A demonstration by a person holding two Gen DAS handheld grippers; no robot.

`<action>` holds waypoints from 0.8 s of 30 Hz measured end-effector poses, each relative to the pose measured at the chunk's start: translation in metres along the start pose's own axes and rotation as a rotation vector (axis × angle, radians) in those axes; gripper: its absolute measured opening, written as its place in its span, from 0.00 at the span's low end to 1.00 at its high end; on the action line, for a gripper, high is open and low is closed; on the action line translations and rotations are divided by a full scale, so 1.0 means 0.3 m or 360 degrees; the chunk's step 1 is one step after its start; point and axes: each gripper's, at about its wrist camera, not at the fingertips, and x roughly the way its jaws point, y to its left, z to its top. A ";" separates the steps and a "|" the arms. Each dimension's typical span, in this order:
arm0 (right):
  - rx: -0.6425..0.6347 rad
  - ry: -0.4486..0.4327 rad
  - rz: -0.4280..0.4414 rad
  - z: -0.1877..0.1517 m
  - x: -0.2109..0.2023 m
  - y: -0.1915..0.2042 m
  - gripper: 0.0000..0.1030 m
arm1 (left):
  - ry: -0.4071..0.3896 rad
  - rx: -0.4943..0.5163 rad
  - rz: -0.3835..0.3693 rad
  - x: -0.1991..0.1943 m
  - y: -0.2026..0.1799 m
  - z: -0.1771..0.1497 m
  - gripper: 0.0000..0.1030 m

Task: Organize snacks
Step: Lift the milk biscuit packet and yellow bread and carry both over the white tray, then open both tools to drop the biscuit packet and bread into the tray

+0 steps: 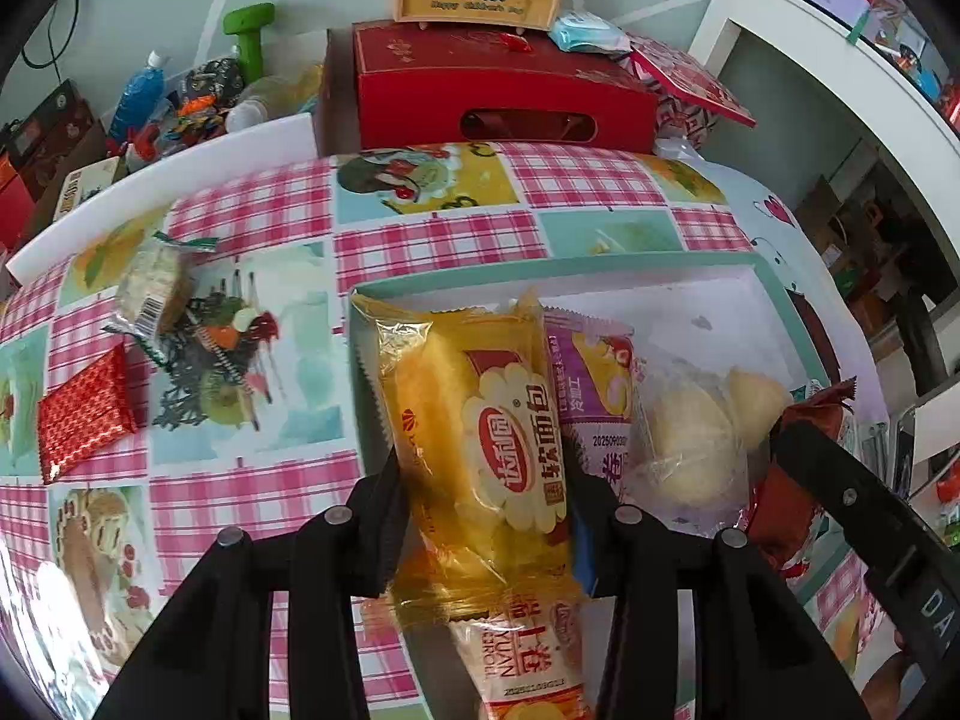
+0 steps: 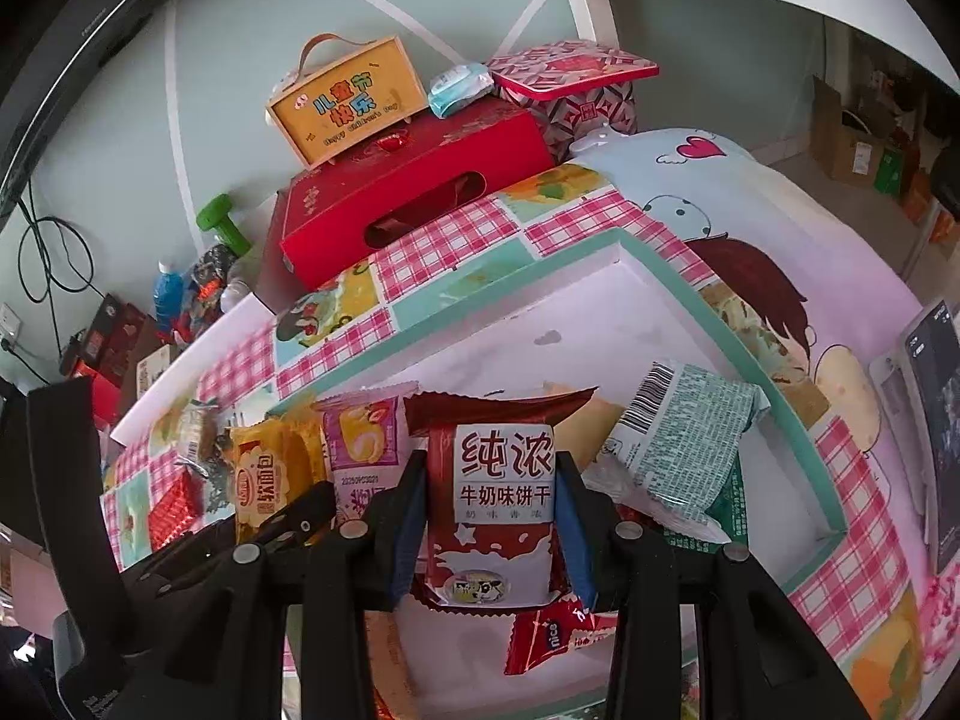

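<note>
Your left hand-held gripper (image 1: 489, 480) is clamped across the middle of the yellow plastic-wrapped soft bread packet (image 1: 480, 450), holding it over the left end of the shallow white tray with a teal rim (image 1: 540, 283), likely so it lines up beside the purple-wrapped roll cake (image 1: 594, 396) at its 3 o'clock. Your right hand-held gripper (image 2: 489, 516) is clamped on the dark red and white milk biscuit packet (image 2: 492, 498), also over the tray. Two snacks wait on the checked counter (image 1: 270, 480) at 9 o'clock: a red foil packet (image 1: 84, 414) and a clear-wrapped pale cake (image 1: 153, 288). The pale green printed packet (image 2: 684, 450) crowds the tray at 3 o'clock.
</note>
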 end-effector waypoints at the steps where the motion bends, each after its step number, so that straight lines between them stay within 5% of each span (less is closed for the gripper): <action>1: -0.0002 0.0001 -0.0005 0.000 0.001 0.000 0.41 | 0.0006 0.0000 -0.0014 0.005 -0.003 0.001 0.44; 12: -0.0029 0.0018 -0.0016 -0.004 0.014 0.004 0.41 | 0.0041 -0.0019 -0.0048 0.021 0.002 -0.008 0.44; 16: -0.0027 0.0016 -0.0018 -0.003 0.008 0.003 0.51 | 0.0040 -0.0022 -0.0043 -0.003 0.011 -0.017 0.61; 24: -0.0027 -0.0004 -0.0036 0.001 -0.011 -0.003 0.67 | 0.0002 -0.0069 -0.0053 -0.075 0.033 -0.028 0.75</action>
